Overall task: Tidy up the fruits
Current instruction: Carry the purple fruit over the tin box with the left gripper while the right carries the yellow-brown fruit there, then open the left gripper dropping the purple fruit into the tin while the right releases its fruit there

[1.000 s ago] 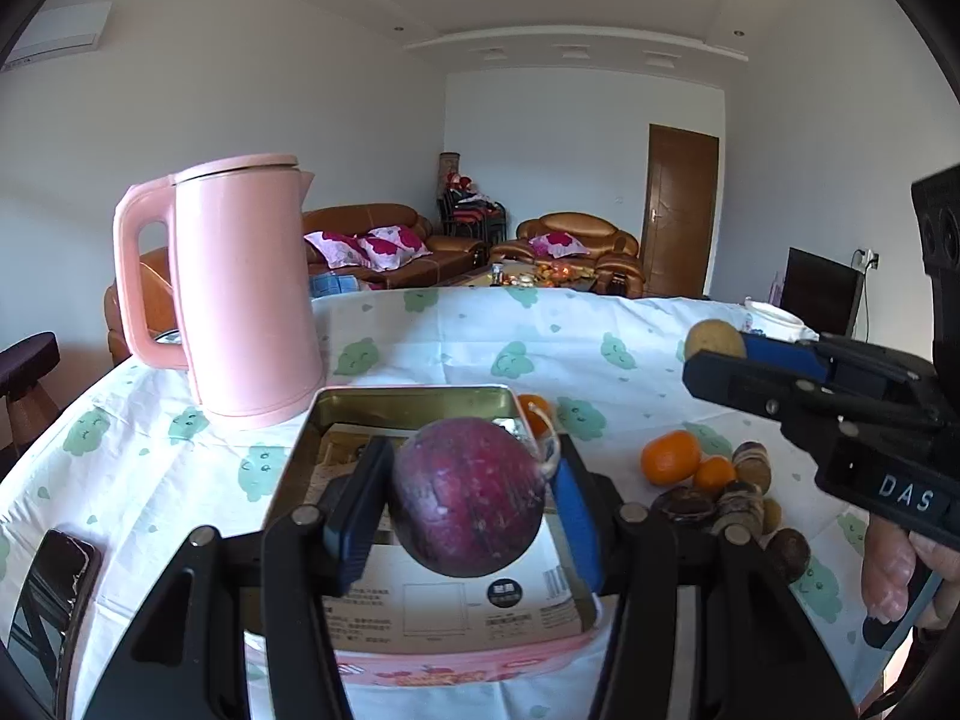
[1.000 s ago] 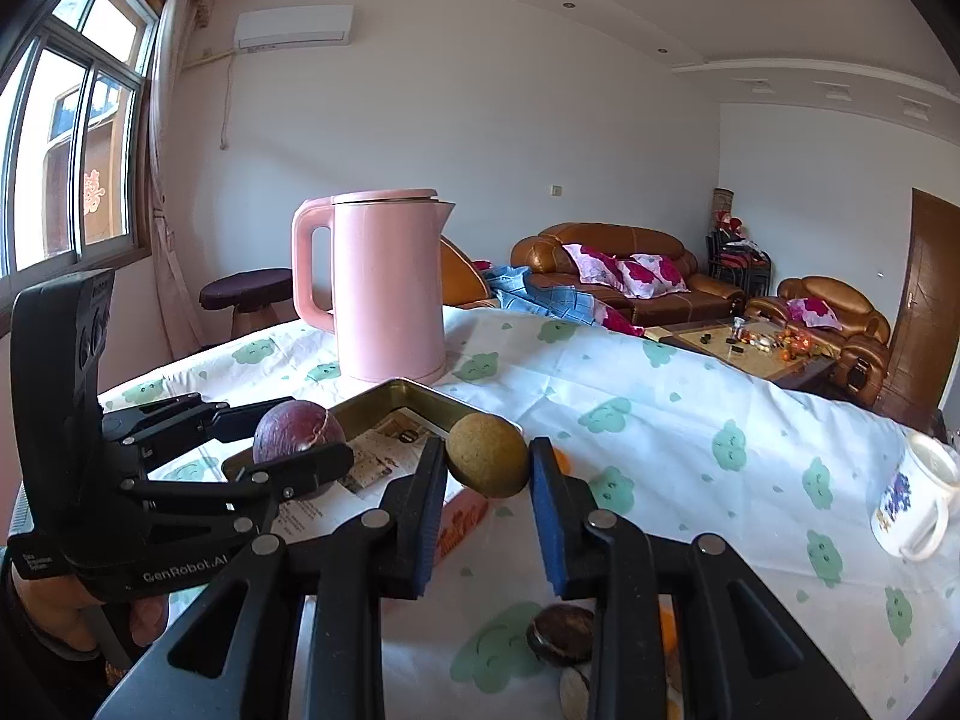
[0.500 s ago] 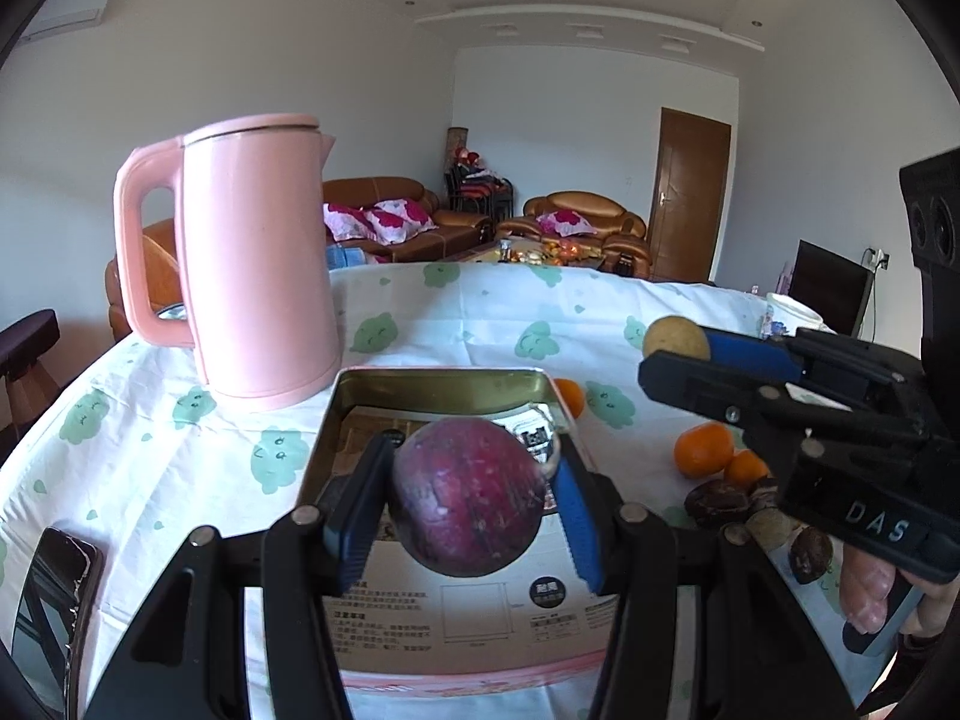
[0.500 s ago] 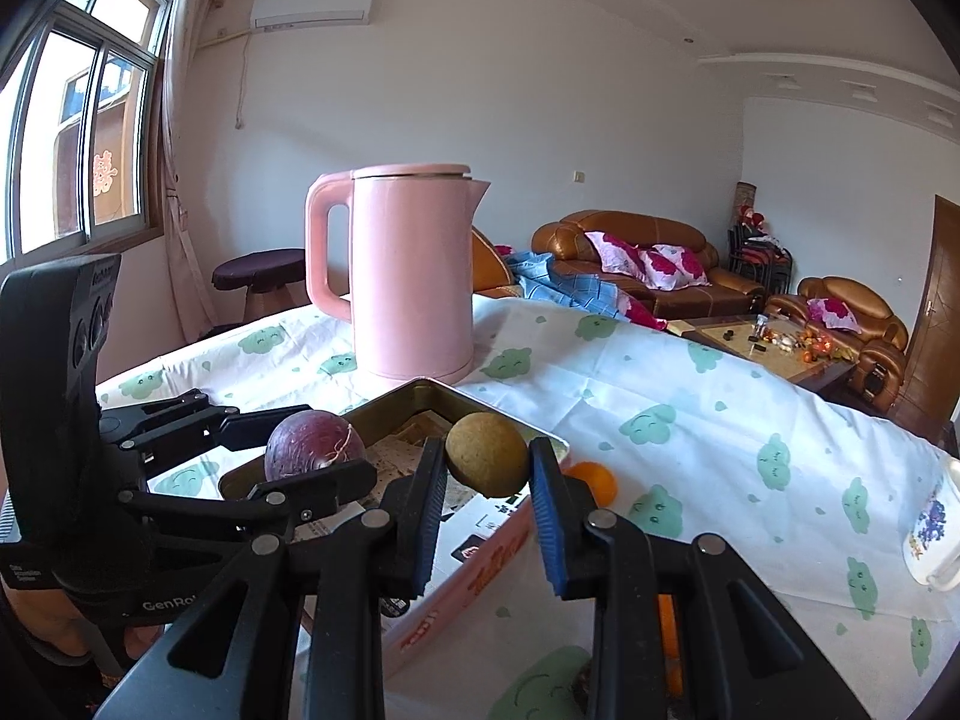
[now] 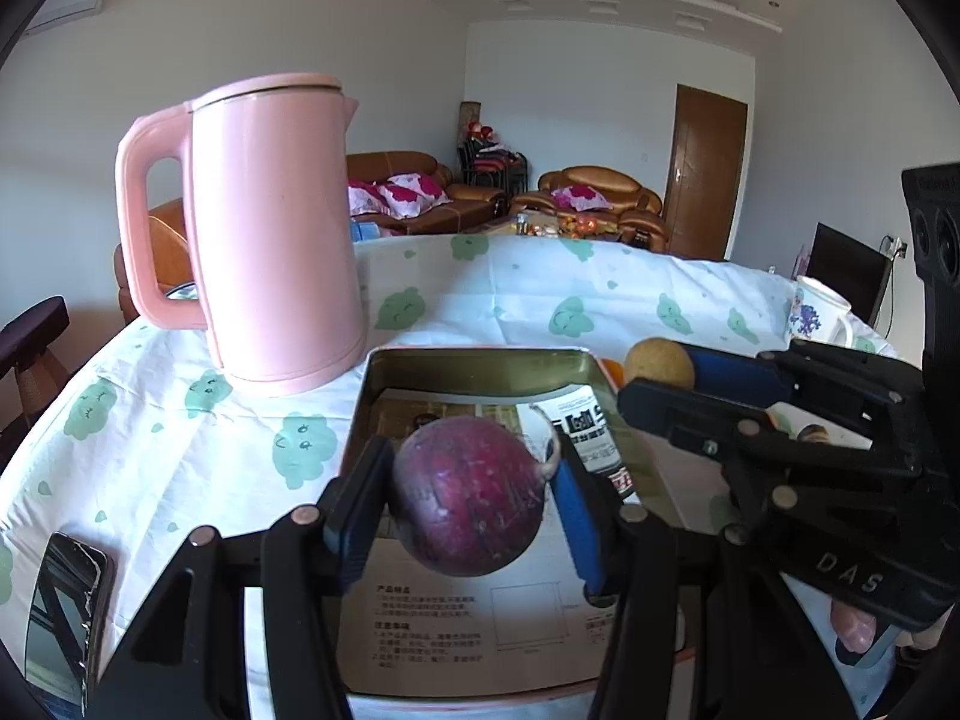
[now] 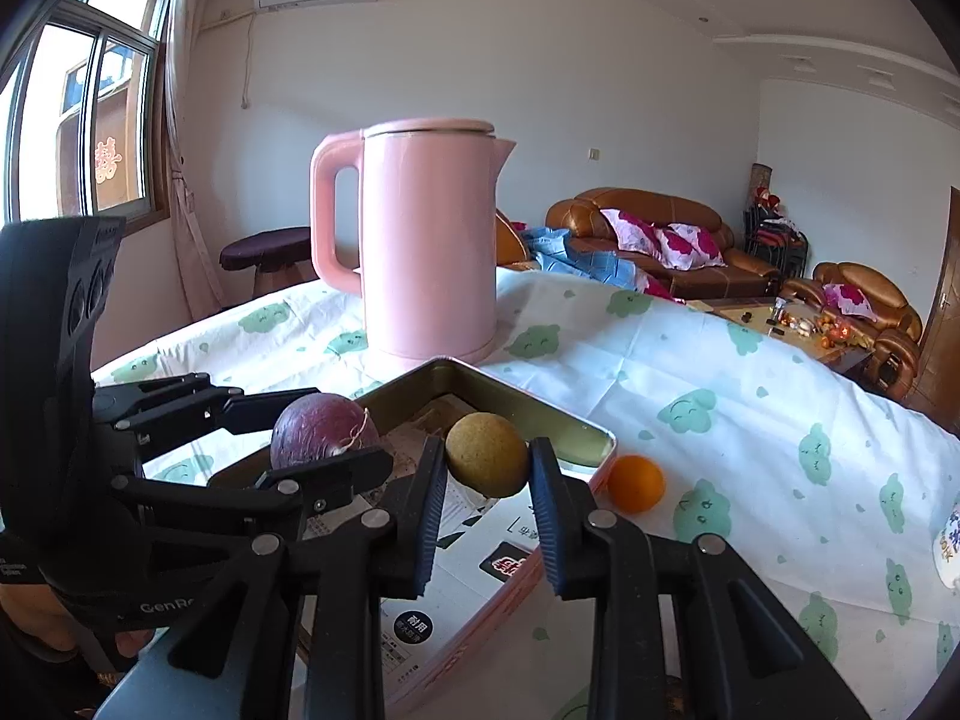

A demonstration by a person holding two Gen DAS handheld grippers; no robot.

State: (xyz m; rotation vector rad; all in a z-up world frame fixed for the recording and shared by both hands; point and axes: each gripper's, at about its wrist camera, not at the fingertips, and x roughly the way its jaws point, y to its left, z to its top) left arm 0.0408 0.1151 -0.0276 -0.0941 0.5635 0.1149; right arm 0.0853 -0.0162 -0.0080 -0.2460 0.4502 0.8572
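Observation:
My left gripper (image 5: 468,510) is shut on a dark purple round fruit (image 5: 468,495) and holds it above the open metal tin (image 5: 480,360). My right gripper (image 6: 487,465) is shut on a brownish-yellow round fruit (image 6: 487,462) and holds it over the tin's right rim (image 6: 540,414). The right gripper also shows in the left wrist view (image 5: 666,375) with its fruit (image 5: 659,363). The left gripper with the purple fruit (image 6: 321,429) shows in the right wrist view. Papers line the tin's bottom. An orange (image 6: 636,483) lies on the cloth beside the tin.
A tall pink kettle (image 5: 270,234) stands just behind the tin's left corner. A phone (image 5: 66,606) lies at the near left. A floral mug (image 5: 819,315) stands at the far right. The table has a white cloth (image 6: 750,396) with green prints.
Both grippers have moved forward and to the left with their fruits, from beside the fruit pile to over the tin. The kettle looms closer.

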